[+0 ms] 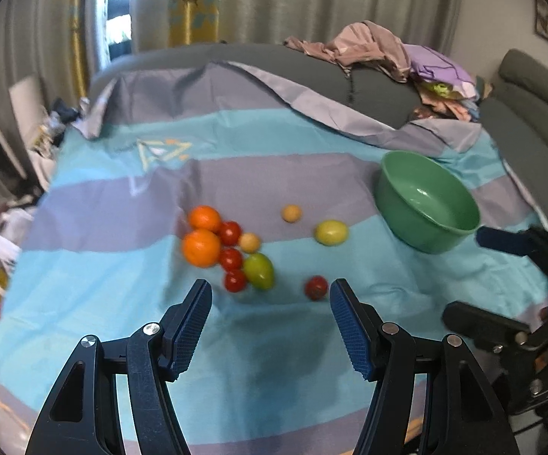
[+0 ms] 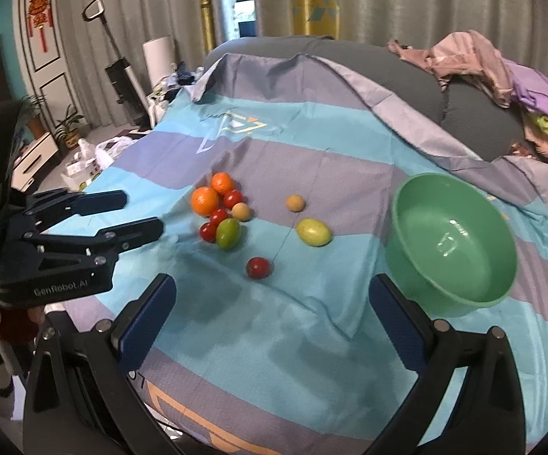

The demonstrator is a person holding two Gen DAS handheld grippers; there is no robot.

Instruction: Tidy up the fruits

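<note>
On the striped sheet, a lone red tomato [image 1: 316,287] lies apart from the fruit cluster [image 1: 228,250], at about 1 o'clock from the left hand-held gripper [image 1: 270,299], just beside its right fingertip. Round, it has no long axis to align with. The green bowl [image 1: 459,204] sits empty toward 2 o'clock. The left looks nearer; it hangs low, jaws wide, holding nothing. The right hand-held gripper [image 2: 274,299] hovers wide and empty too, tomato at 12 o'clock.
</note>
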